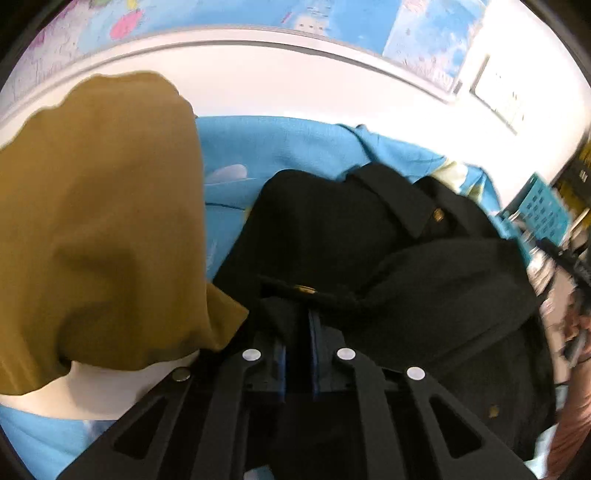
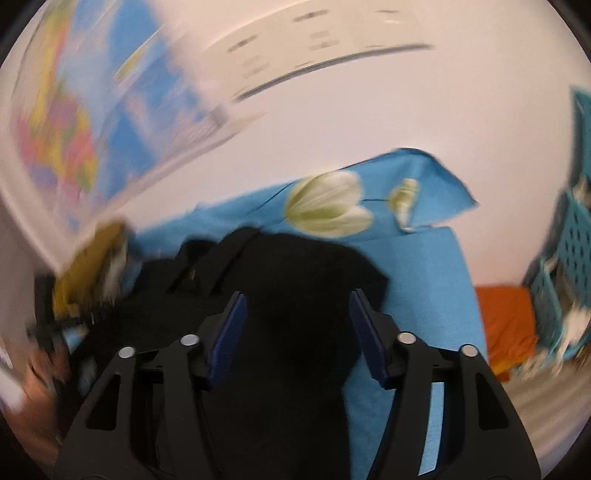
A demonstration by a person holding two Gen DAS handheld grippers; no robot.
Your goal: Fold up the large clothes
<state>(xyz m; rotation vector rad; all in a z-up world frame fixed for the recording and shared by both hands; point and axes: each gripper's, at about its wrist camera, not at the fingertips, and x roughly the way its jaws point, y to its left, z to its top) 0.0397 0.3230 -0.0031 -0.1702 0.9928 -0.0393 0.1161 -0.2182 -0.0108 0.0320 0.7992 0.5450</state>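
A black coat (image 1: 388, 258) with gold buttons lies bunched on a blue flowered sheet (image 1: 266, 147). My left gripper (image 1: 298, 314) is shut on a fold of the black coat near a gold button. In the right wrist view the same coat (image 2: 295, 295) lies under and between the fingers of my right gripper (image 2: 298, 306), which is open, with its blue pads (image 2: 229, 332) wide apart. That view is blurred by motion.
An ochre garment (image 1: 103, 221) lies at the left on the sheet. A teal perforated basket (image 2: 569, 266) stands at the right, with an orange cloth (image 2: 506, 317) beside it. A world map (image 1: 258, 14) hangs on the white wall behind.
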